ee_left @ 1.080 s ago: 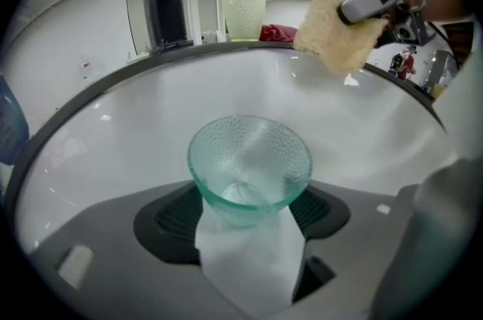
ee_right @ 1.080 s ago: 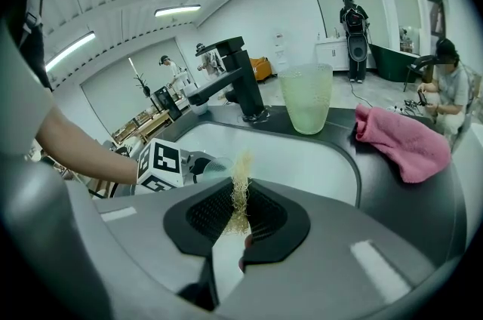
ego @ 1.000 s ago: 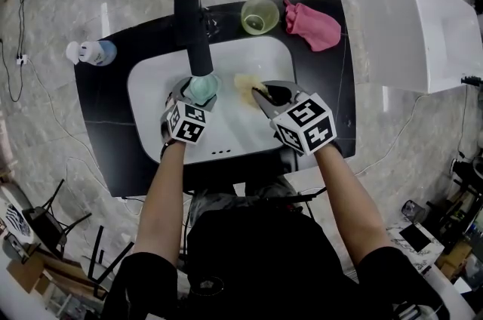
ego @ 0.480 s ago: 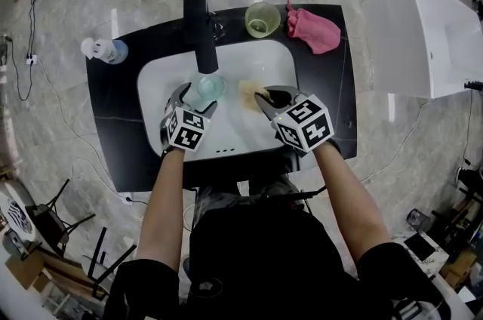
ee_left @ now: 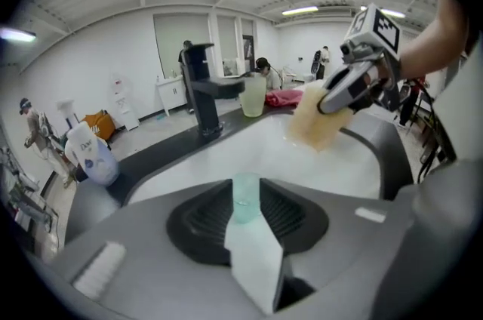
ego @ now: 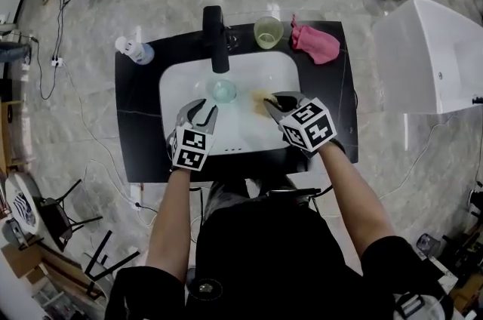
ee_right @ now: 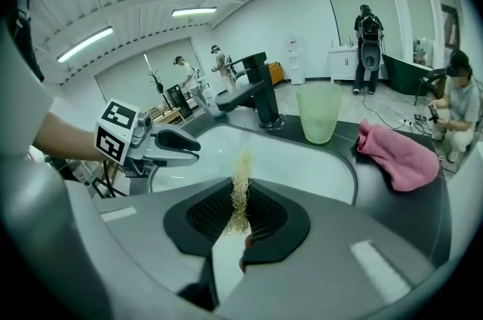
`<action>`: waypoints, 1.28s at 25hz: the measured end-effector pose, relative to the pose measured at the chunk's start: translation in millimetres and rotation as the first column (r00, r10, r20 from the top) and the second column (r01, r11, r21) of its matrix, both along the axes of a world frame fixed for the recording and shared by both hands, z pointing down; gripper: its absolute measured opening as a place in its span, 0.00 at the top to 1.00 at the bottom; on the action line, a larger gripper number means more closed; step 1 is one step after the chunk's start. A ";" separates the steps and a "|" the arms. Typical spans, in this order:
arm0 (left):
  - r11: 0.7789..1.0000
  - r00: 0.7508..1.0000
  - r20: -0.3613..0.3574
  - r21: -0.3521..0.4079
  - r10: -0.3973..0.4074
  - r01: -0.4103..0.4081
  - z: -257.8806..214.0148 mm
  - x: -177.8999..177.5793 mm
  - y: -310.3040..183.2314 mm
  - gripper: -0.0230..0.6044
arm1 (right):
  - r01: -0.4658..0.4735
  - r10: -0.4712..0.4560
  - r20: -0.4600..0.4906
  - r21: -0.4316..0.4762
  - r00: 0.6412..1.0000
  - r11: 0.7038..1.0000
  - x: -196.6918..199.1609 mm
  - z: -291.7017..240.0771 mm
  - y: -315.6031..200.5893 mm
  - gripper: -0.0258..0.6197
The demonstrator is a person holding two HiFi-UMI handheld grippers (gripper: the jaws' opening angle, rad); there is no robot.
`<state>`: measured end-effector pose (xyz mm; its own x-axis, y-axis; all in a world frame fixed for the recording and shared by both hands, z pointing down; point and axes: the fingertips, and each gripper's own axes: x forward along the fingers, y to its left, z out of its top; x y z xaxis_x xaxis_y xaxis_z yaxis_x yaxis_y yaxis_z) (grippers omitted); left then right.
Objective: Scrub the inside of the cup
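A teal cup (ego: 223,90) stands upright in the white sink (ego: 181,84), just in front of the black faucet (ego: 217,39). My left gripper (ego: 199,112) hangs above and on the near side of it, clear of the cup. Its jaws have just been closing, are still apart, and hold nothing. In the left gripper view the cup (ee_left: 245,196) shows small through that gap. My right gripper (ego: 270,101) is shut on a yellow fibrous scrubber (ego: 261,100), held over the basin's right half. The scrubber (ee_right: 240,186) stands up between the right jaws.
A yellow-green cup (ego: 268,32) and a pink cloth (ego: 317,43) sit on the black counter (ego: 139,130) behind the basin. A soap bottle (ego: 134,50) lies at the back left. A white tub (ego: 430,54) stands to the right. People are on the floor beyond.
My left gripper has lifted back from the teal cup that stood between its jaws; the cup stays in the sink. Its jaws are narrower. The right gripper with the scrubber has barely shifted.
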<state>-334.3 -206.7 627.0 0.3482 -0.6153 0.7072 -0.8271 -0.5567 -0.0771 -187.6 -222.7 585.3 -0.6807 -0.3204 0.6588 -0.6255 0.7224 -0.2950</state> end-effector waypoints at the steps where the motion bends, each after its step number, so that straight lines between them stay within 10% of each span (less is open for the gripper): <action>1: 1.000 1.000 -0.015 0.010 -0.016 0.017 -7.6 1.1 5.0 0.82 | 0.002 -0.002 0.003 0.008 1.000 1.000 1.4 -3.2 2.3 0.90; 8: 0.998 0.994 -0.102 0.034 -0.044 0.047 -30.7 17.0 47.3 0.96 | 0.004 -0.005 0.010 0.068 1.000 0.998 7.2 -22.3 22.7 0.90; 32: 0.995 0.964 -0.266 0.103 0.020 0.008 -56.2 10.0 183.9 0.96 | -0.105 0.105 0.008 0.196 0.994 0.975 -14.6 -63.7 144.1 0.90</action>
<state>-324.3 -22.8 570.8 0.5194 -0.6766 0.5220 -0.8221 -0.5624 0.0891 -202.2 -78.6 521.5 -0.6347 -0.5130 0.5779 -0.7014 0.6963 -0.1524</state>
